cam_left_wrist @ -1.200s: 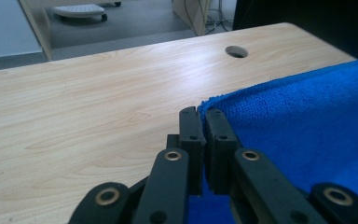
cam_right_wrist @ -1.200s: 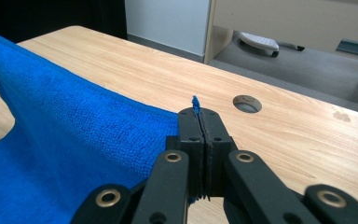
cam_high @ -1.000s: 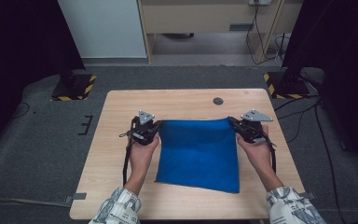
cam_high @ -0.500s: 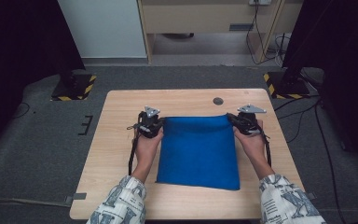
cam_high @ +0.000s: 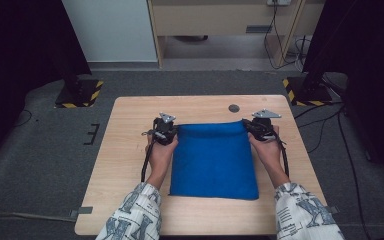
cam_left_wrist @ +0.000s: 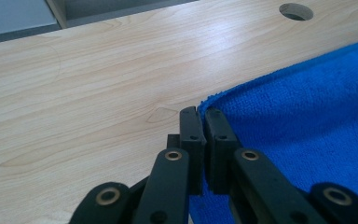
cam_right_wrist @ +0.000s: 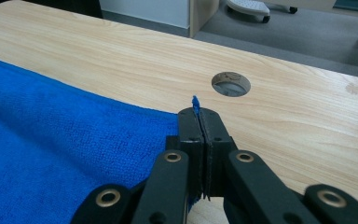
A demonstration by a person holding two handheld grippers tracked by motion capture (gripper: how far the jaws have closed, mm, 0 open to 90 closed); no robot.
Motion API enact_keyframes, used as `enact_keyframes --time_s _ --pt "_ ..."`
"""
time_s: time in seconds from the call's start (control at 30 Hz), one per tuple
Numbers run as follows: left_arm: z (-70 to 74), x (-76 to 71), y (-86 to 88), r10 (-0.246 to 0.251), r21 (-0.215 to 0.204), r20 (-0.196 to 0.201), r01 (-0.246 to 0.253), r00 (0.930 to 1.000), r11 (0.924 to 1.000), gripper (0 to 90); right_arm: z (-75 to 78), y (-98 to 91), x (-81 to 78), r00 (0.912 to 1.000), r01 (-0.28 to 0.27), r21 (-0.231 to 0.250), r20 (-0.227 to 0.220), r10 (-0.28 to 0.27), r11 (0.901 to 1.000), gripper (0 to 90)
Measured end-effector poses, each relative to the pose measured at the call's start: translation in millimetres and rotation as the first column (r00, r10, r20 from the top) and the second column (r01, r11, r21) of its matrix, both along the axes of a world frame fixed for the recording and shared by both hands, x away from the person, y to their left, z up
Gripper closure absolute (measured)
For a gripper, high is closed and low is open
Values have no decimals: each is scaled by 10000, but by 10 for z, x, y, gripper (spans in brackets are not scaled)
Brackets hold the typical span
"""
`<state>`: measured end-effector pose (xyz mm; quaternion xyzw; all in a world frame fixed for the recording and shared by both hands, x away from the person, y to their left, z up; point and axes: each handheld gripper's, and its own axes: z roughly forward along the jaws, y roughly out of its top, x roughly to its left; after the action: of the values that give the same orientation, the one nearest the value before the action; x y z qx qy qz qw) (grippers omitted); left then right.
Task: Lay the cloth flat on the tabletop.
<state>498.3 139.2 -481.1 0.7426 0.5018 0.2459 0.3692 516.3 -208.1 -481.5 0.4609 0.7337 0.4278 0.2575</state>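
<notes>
Blue terry-weave cloth, folded to a smooth rectangle, lies flat mid-way across the pale wooden table, its far-left corner pinched in the closed left gripper and its far-right corner clamped in the closed right gripper.

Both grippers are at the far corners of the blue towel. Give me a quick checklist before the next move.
1. Left gripper shut on the blue towel at its far left corner: ok.
2. Right gripper shut on the far right corner, a tuft of cloth showing above the jaws: ok.
3. Far edge stretched straight between the grippers: ok.
4. Towel lying flat on the table, without big wrinkles: ok.
5. Towel clear of the round hole: ok.
6. Grip deep enough to hold under a pull: cannot tell.
</notes>
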Motion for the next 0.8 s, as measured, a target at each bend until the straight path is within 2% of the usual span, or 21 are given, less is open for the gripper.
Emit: enact_keyframes --time_s 0.2,0.43,0.5,0.57,0.63,0.7,0.8 --pt "-35 3 9 -31 217 -96 33 9999 9998 868 -62 51 39 9997 51 -342 -223 -59 9994 887" --pt "-146 77 27 36 165 -335 -31 9994 9999 864 -152 85 124 9986 213 -234 -470 -224 9995 887" --pt "-205 113 36 -22 8 -365 23 9993 10000 844 -176 77 148 9979 318 -116 -566 -324 9994 886" --pt "-235 138 60 -69 -427 -487 48 9988 9991 814 -198 68 162 9975 352 -112 -611 -358 9993 882" --pt "-241 149 78 -62 -782 -382 32 9992 9969 769 -212 53 171 9970 388 -99 -660 -394 9992 818" --pt "-236 155 98 16 -957 -381 -52 9993 9954 691 -215 41 180 9958 571 -84 -706 -575 9983 750" --pt "-236 172 112 80 -1234 -179 -101 9998 9923 561 -214 19 198 9939 762 -127 -786 -770 9970 624"
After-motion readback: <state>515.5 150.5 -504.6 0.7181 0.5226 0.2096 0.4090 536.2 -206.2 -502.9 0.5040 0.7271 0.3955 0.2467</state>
